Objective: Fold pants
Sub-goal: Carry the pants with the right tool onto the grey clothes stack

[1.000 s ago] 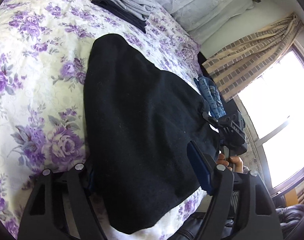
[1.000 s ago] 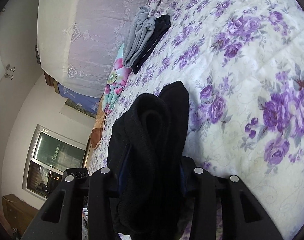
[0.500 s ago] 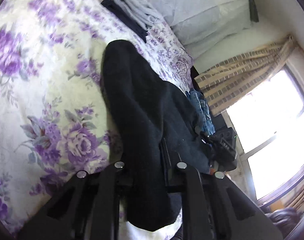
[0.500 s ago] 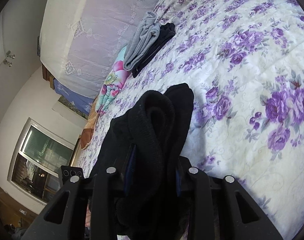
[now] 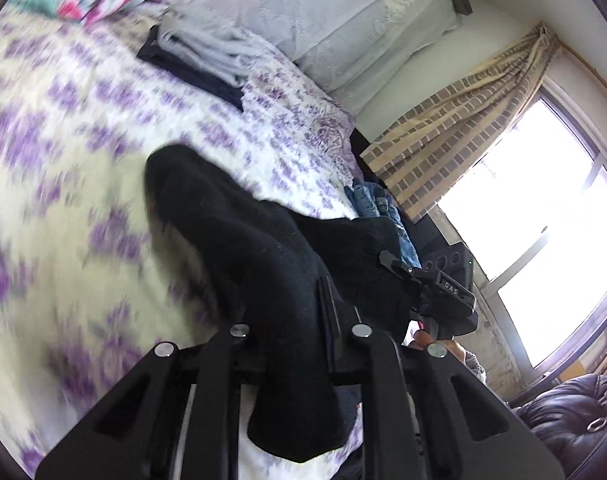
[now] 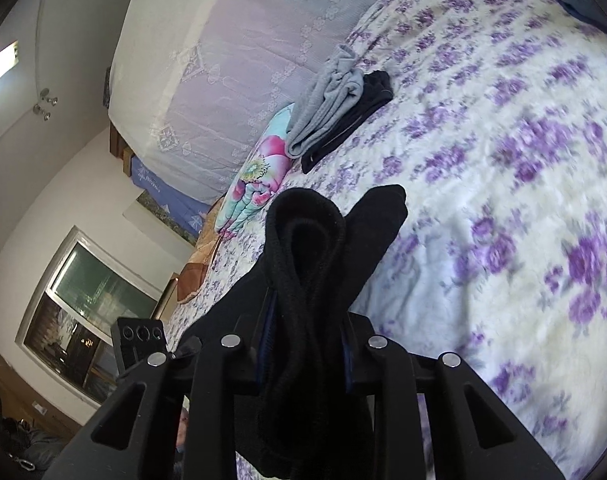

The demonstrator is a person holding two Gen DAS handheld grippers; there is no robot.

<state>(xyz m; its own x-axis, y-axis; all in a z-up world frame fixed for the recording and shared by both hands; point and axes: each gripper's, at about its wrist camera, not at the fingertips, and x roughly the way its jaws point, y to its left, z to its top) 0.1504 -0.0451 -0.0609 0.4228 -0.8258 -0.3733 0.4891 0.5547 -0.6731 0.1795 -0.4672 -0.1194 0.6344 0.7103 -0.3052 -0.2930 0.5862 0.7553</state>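
The black pants (image 5: 239,240) hang bunched above the purple floral bedspread (image 5: 63,152). My left gripper (image 5: 299,320) is shut on one end of the black pants. The right gripper shows at the right of the left wrist view (image 5: 435,284), holding the other end. In the right wrist view my right gripper (image 6: 303,344) is shut on a thick rolled fold of the pants (image 6: 311,248), which stands up between the fingers. The far tip of the pants (image 6: 383,208) touches or hovers near the bedspread (image 6: 503,160).
A stack of folded grey and black clothes (image 5: 207,60) (image 6: 339,104) lies near the white lace pillows (image 5: 343,12). A floral pink-and-teal bundle (image 6: 259,172) lies beside it. Blue jeans (image 5: 383,208) sit at the bed's edge by the curtain and window (image 5: 543,200).
The left gripper closed on the pants, which were spread flat a second ago, and lifted them. Both grippers rose and the pants bunched into a hanging fold.
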